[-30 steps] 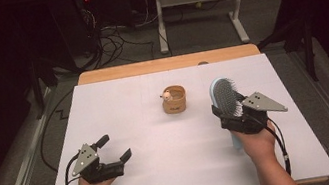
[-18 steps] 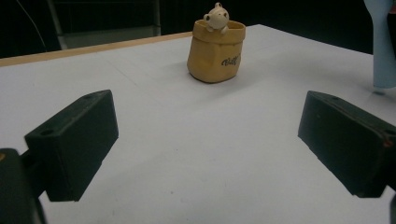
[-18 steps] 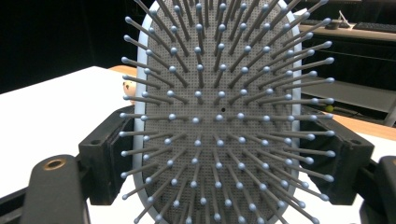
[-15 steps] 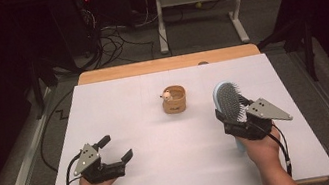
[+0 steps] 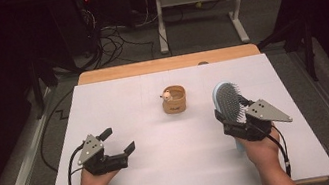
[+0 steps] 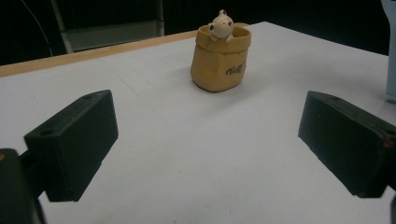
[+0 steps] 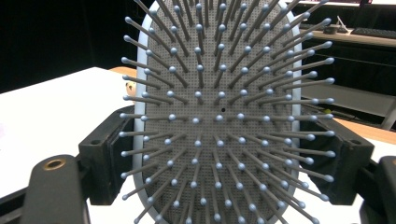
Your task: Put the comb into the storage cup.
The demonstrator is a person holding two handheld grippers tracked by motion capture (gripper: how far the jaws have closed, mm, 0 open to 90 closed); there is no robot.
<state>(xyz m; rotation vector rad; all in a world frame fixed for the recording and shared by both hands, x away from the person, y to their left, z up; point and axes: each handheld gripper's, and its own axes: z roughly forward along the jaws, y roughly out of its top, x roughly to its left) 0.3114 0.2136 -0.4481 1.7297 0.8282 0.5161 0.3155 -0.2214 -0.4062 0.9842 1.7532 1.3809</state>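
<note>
two grippers were in play, one in each hand. the right gripper (image 5: 232,120) had its fingers (image 7: 100,158) pinching one pale blue hairbrush (image 5: 227,101) by the two edges of its head, with one black finger on either side in the right gripper view. the brush stood upright above the right part of the worktop (image 5: 165,168), its grey bristle pad and ball-tipped bristles facing the gripper's own camera, and its handle end reached down beside the right hand (image 5: 262,149) toward the white surface. a grey three-cornered plate (image 5: 268,111) sat on top of that gripper, and one cable (image 5: 282,151) trailed back along the wrist.

the left gripper (image 5: 117,141) had its two fingers (image 6: 74,140) spread wide apart with nothing between them, low over the left part of the worktop, well apart from the brush. the left hand (image 5: 92,181) held it from behind, and one cable (image 5: 70,171) looped off its side.

one small tan pot (image 5: 175,100) stood upright near the middle of the worktop, between the two grippers and farther from the person. one little pale figure (image 6: 220,24) peeked over its rim, and dark lettering marked its side. one white sheet covered the worktop, leaving a strip of wood (image 5: 168,64) bare at the far edge.
</note>
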